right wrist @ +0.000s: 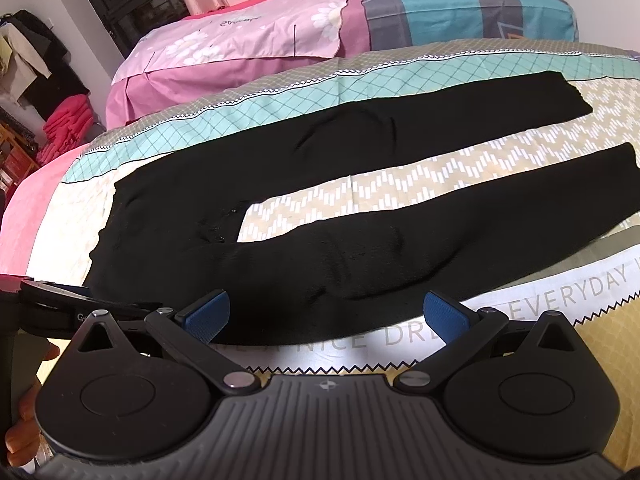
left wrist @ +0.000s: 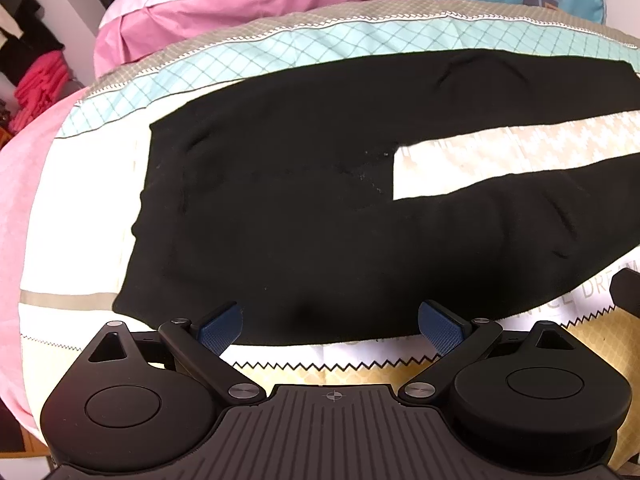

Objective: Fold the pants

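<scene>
The black fabric pants (right wrist: 320, 208) lie flat, unfolded, on the patterned bed (right wrist: 520, 292). Both the left hand-held gripper (left wrist: 330, 326) and right hand-held gripper (right wrist: 326, 316) hover wide at the near leg's edge; next, probably pinch it and fold it onto the far leg.

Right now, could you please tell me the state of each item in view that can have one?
Black pants: unfolded, lying flat on the bed, legs spread apart.
Left tool: open, empty, at the near edge of the pants.
Right tool: open, empty, at the near leg's edge.
Patterned bedspread: spread flat under the pants.
Pink bedding: folded in a pile behind.
</scene>
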Available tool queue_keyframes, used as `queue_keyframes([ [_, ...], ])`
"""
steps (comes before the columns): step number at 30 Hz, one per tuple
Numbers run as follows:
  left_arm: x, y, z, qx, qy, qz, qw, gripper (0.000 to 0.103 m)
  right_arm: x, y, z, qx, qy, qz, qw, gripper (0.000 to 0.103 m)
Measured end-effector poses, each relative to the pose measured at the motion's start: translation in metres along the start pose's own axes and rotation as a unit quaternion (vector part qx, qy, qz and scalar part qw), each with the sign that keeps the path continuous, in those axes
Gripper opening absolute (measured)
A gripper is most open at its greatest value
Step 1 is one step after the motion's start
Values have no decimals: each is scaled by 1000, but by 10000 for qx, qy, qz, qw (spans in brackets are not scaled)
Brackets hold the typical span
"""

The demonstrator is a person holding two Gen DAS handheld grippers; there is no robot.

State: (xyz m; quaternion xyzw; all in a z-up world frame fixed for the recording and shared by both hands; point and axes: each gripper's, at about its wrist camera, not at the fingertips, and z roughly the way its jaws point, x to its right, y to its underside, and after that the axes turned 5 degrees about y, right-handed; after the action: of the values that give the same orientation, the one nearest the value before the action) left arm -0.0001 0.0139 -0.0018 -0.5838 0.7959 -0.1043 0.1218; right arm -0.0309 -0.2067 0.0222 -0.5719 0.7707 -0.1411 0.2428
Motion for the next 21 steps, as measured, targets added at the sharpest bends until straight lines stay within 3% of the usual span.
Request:
queue_keyframes([
  [21,10,-5,1,65,69,60,9999,103,8,-2,7,-97,-109,57,9999,103],
])
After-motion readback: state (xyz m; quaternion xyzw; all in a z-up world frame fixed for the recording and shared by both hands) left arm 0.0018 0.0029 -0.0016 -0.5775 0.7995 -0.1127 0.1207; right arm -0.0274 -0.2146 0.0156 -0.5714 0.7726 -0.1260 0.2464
